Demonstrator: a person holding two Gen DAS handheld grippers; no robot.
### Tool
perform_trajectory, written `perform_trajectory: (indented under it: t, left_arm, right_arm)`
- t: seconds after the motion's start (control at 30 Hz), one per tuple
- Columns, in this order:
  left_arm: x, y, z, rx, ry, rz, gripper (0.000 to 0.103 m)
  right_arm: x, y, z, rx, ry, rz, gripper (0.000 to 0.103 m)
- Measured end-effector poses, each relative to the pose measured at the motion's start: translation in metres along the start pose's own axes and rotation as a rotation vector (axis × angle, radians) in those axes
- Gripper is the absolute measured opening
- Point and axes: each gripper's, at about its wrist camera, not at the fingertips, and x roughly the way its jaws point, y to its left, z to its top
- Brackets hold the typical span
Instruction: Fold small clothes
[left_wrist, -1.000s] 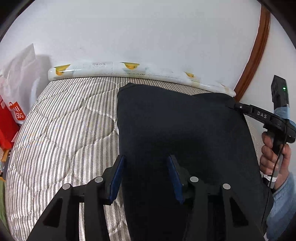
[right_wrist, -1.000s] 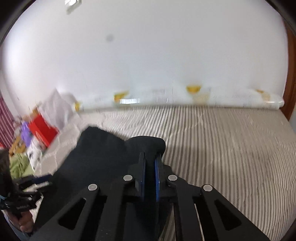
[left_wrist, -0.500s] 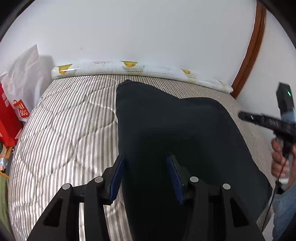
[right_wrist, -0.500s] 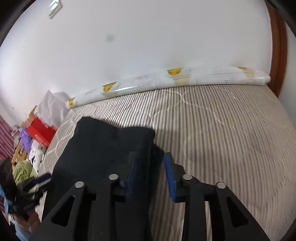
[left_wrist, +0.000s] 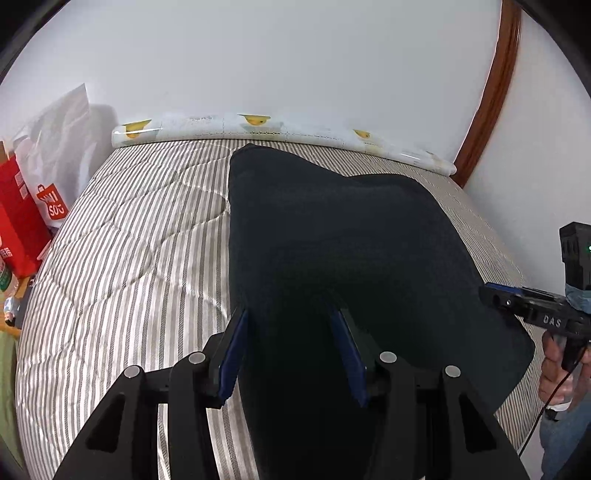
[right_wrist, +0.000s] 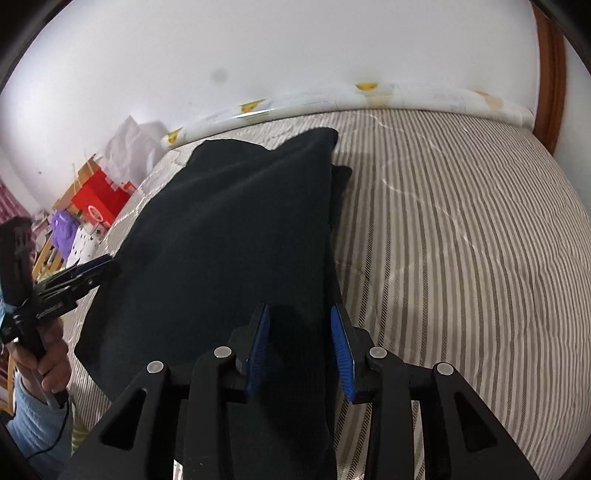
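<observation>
A black garment (left_wrist: 332, 251) lies spread on the striped mattress (left_wrist: 129, 258); it also shows in the right wrist view (right_wrist: 236, 236). My left gripper (left_wrist: 288, 321) is open, its blue pads apart over the garment's near left edge. My right gripper (right_wrist: 299, 317) is open, its pads apart over the garment's near right edge. Each gripper shows in the other's view: the right gripper (left_wrist: 532, 314) by the garment's right corner, the left gripper (right_wrist: 70, 280) by its left edge. The right side of the garment lies doubled with a fold along its edge.
A white patterned roll (left_wrist: 280, 129) lies along the wall at the mattress's far edge. Red bags and a white bag (left_wrist: 33, 199) stand to the left of the bed. A brown door frame (left_wrist: 487, 88) rises at the far right. Bare striped mattress (right_wrist: 461, 221) lies right of the garment.
My right gripper has opened and let go of the garment, which now lies flatter on the mattress. My left gripper stayed open over the near edge.
</observation>
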Motion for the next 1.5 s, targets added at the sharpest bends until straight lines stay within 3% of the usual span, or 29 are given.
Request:
perform_trajectory:
  t: [0.1, 0.23, 0.27, 0.43, 0.7, 0.87, 1.0, 1.23, 1.5]
  left_arm:
    - [-0.002, 0.0, -0.003, -0.003, 0.004, 0.002, 0.046]
    - [-0.002, 0.0, -0.006, -0.01, 0.005, 0.011, 0.047]
    - [-0.002, 0.0, -0.006, -0.012, 0.005, 0.013, 0.047]
    - [-0.003, -0.001, -0.007, -0.009, 0.006, 0.017, 0.047]
    - [-0.008, -0.001, -0.012, -0.015, 0.009, 0.02, 0.047]
    - [-0.011, -0.002, -0.017, -0.028, 0.007, 0.019, 0.047]
    - [-0.014, -0.004, -0.021, -0.03, 0.002, 0.017, 0.047]
    - [-0.021, 0.0, -0.036, -0.027, 0.007, 0.005, 0.048]
    - [-0.024, -0.002, -0.043, -0.025, 0.008, 0.016, 0.05]
  right_arm:
    - [0.001, -0.002, 0.001, 0.02, 0.0, 0.005, 0.033]
    - [0.0, 0.005, 0.002, -0.015, -0.017, -0.004, 0.004]
    - [-0.003, 0.008, 0.001, -0.031, -0.032, -0.007, 0.003]
    - [-0.03, 0.005, 0.0, -0.045, -0.151, -0.016, 0.003]
    - [-0.022, 0.007, -0.001, -0.029, -0.113, -0.067, 0.003]
    - [-0.041, 0.019, -0.001, -0.041, -0.169, -0.137, 0.004]
    - [-0.049, 0.038, -0.003, -0.081, -0.199, -0.123, 0.007]
    - [-0.031, 0.063, -0.025, -0.162, -0.154, -0.15, 0.01]
    - [-0.023, 0.051, -0.052, -0.155, -0.131, -0.227, 0.01]
